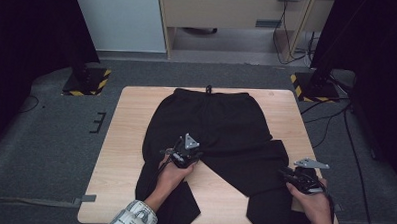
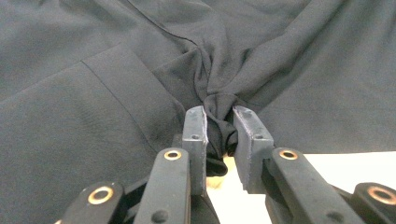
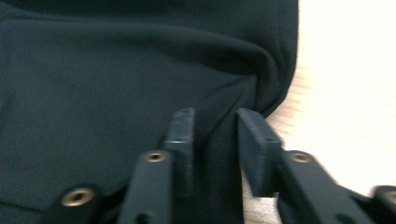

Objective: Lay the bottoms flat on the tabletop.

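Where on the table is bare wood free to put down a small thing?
Free: the table's left strip beside the black trousers, its far right corner, and the wedge between the legs. Crowded: the middle, and around the left gripper and right gripper.

The left gripper point(image 1: 185, 152) and right gripper point(image 1: 304, 176) are each showing black bodies topped by a grey three-cornered plate. Their black jaws are carrying brass-ringed pivots and small screws. A light patterned sleeve point(image 1: 133, 217) is covering the person's left forearm.

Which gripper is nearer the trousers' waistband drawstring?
Left. The left gripper pinches the crotch, below the drawstring; the right gripper is at the outer edge of a leg, nearer the table's front.
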{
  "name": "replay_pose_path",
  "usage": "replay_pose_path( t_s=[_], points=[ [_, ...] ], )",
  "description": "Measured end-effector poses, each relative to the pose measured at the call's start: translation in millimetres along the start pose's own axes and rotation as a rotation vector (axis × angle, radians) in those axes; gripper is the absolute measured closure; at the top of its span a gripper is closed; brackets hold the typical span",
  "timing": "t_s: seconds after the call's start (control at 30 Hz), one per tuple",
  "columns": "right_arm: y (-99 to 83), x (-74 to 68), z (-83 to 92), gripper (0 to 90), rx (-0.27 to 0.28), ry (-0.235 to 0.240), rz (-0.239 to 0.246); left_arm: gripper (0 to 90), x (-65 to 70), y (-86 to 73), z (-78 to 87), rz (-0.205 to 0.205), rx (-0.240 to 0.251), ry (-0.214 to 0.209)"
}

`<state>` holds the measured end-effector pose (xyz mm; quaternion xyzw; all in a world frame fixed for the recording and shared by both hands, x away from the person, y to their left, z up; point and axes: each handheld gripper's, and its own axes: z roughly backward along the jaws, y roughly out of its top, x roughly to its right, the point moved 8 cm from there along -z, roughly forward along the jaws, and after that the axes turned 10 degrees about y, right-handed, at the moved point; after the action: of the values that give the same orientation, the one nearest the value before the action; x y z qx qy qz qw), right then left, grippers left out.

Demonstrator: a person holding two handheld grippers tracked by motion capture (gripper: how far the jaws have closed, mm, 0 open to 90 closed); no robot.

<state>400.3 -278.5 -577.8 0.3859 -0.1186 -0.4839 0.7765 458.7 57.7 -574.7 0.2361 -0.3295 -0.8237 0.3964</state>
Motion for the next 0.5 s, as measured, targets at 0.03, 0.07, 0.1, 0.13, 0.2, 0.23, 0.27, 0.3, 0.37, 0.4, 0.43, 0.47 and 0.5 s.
replay_pose_path(
  t_s=[0.03,0.07,0.1,0.13,0.2,0.23,0.27,0.3,0.37,0.4,0.43,0.47,0.5],
  points=[
    [-1.1,0.3,-1.5,73.7,-0.005,0.003,0.001,75.1,0.6,-0.1,0.0,-0.002,0.001,-0.001],
    [-3.6,0.6,-2.4,76.1,-0.020,0.005,0.007,75.2,1.4,-0.3,-0.2,-0.002,0.000,-0.004],
    [-4.0,0.8,-2.2,78.1,-0.015,0.003,0.008,75.2,1.9,-0.5,-0.3,-0.002,-0.002,-0.006],
    [-4.7,0.6,-1.6,80.1,-0.018,0.002,0.004,75.2,2.5,-0.6,-0.3,-0.002,-0.002,-0.007],
    [-7.2,-0.2,1.0,82.3,-0.023,0.000,0.005,74.8,5.1,-0.8,-0.1,-0.006,-0.002,-0.016],
    [-8.9,-1.5,2.7,83.0,-0.027,0.003,0.001,74.4,5.8,-0.7,0.5,-0.008,-0.002,-0.018],
    [-10.3,-2.8,3.9,83.3,-0.029,0.008,0.008,73.8,5.8,-0.7,0.5,-0.008,-0.002,-0.018],
    [-12.5,-5.1,5.9,83.7,-0.036,0.009,0.015,72.9,9.5,-0.3,2.5,-0.007,0.003,-0.026],
    [-19.7,-11.0,12.6,84.3,-0.056,0.020,0.028,70.6,12.6,-0.6,4.3,-0.012,0.004,-0.035],
    [-22.6,-13.1,15.5,84.3,-0.064,0.021,0.033,69.6,14.6,-0.9,5.3,-0.018,0.005,-0.042],
    [-27.1,-16.4,19.8,84.3,-0.076,0.026,0.036,68.6,14.6,-0.9,5.3,-0.018,0.005,-0.042],
    [-32.8,-20.5,25.3,84.1,-0.086,0.036,0.047,66.8,18.5,-1.6,7.7,-0.031,0.006,-0.053],
    [-36.0,-23.0,28.3,83.6,-0.090,0.046,0.052,64.7,20.5,-1.3,8.9,-0.028,0.007,-0.056]
  ],
)
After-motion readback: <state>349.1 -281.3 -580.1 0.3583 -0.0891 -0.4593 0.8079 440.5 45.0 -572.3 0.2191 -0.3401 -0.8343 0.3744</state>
